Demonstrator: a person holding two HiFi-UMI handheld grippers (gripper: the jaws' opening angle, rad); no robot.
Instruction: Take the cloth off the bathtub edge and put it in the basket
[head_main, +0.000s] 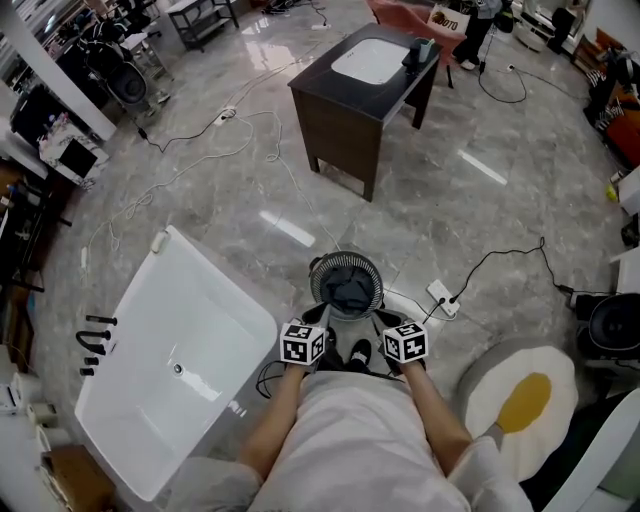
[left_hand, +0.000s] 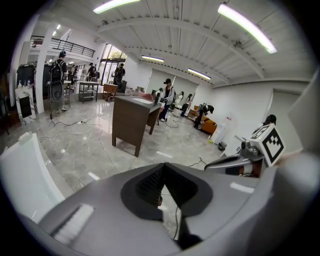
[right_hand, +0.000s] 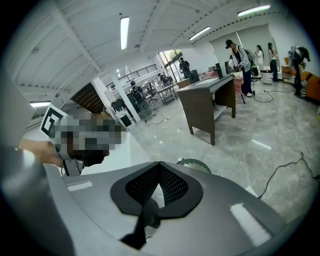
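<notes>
A dark grey cloth (head_main: 346, 292) lies bunched inside the round dark slatted basket (head_main: 318, 280), which stands on the floor just ahead of me. The white bathtub (head_main: 170, 370) sits to my left, and no cloth shows on its rim. My left gripper (head_main: 316, 326) and right gripper (head_main: 390, 326) are held side by side close to my body, just short of the basket. Both are shut with nothing between the jaws. The left gripper view shows its shut tips (left_hand: 162, 167). In the right gripper view the shut tips (right_hand: 159, 167) point over the basket (right_hand: 194, 165).
A dark wooden table (head_main: 365, 90) stands farther ahead. Cables cross the marble floor, and a power strip (head_main: 443, 298) lies right of the basket. An egg-shaped rug (head_main: 520, 395) is at my right. Black fittings (head_main: 95, 340) lie left of the tub. People stand in the background.
</notes>
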